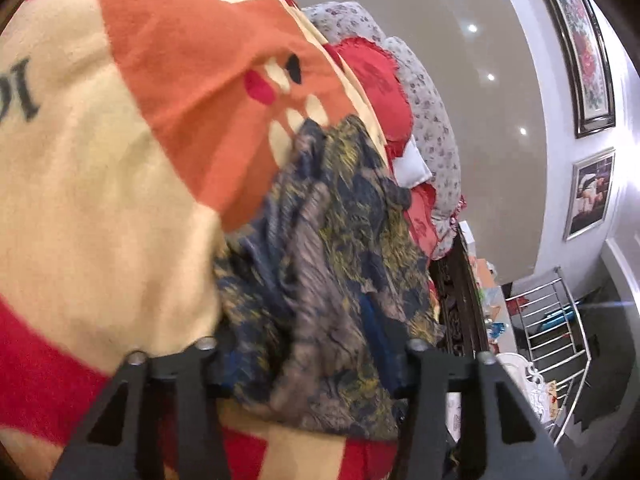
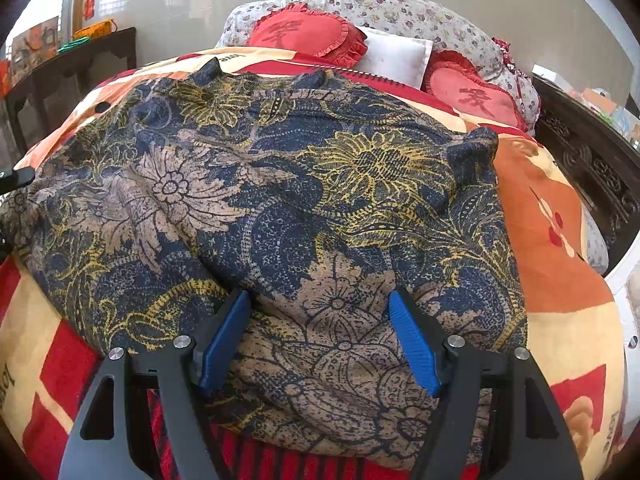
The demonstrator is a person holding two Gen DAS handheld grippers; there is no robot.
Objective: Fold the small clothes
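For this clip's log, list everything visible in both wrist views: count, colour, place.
floral garment: 1, navy with tan and yellow flowers, spread on the blanket
blanket: 1, orange, cream and red, covering the bed
heart cushions: 2, red with ruffles, at the bed's head
white pillow: 1, between the cushions
floral pillows: grey-white, small flowers, behind the cushions; count unclear
framed pictures: 2, on the white wall
metal rack: 1, silver, beside the bed
dark wooden bed frame: carved, at the blanket's right edge
left gripper: black, garment bunched between its fingers, closure unclear
right gripper: black, blue pads, open over the garment's near edge
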